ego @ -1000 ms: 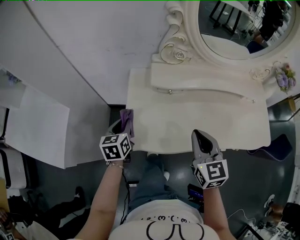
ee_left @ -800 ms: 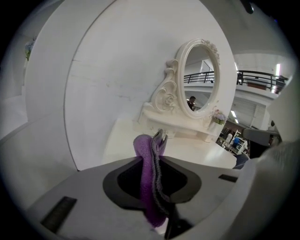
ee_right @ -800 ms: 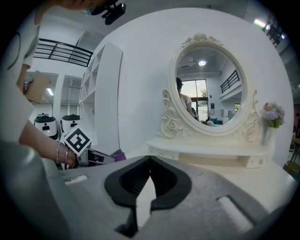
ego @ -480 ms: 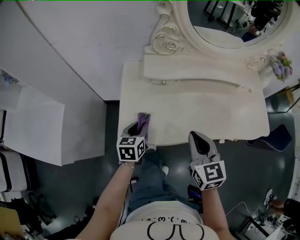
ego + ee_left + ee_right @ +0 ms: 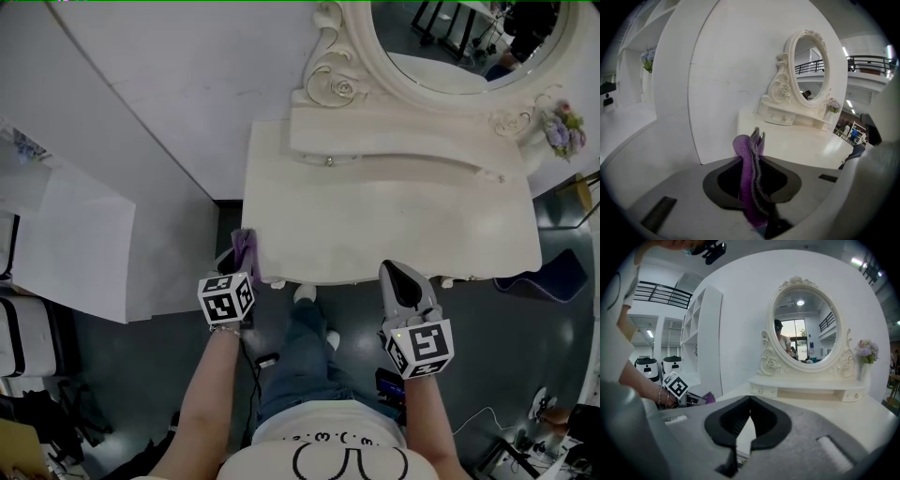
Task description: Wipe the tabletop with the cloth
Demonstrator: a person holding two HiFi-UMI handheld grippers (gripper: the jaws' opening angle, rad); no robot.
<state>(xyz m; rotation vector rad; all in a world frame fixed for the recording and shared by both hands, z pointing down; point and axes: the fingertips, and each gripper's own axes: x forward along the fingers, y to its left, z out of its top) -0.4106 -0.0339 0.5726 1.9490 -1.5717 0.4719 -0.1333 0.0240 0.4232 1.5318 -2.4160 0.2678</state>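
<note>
In the head view my left gripper (image 5: 246, 257) is shut on a folded purple cloth (image 5: 247, 246) at the front left corner of the white vanity tabletop (image 5: 394, 225). The left gripper view shows the cloth (image 5: 743, 146) standing upright, pinched in the left gripper (image 5: 753, 164), with the tabletop (image 5: 801, 140) ahead and to the right. My right gripper (image 5: 397, 270) hovers at the table's front edge, right of centre. In the right gripper view its jaws (image 5: 750, 398) are shut with nothing between them. That view also shows the left gripper's marker cube (image 5: 677, 385) at the left.
An oval mirror (image 5: 469, 47) in an ornate frame stands on a raised drawer shelf (image 5: 403, 150) along the table's back. Purple flowers (image 5: 562, 136) sit at the back right. A white cabinet (image 5: 66, 234) stands to the left. The person's legs (image 5: 305, 347) are below the front edge.
The left gripper with the cloth has slid left from over the table's front left part to its left corner. The right gripper has stayed put.
</note>
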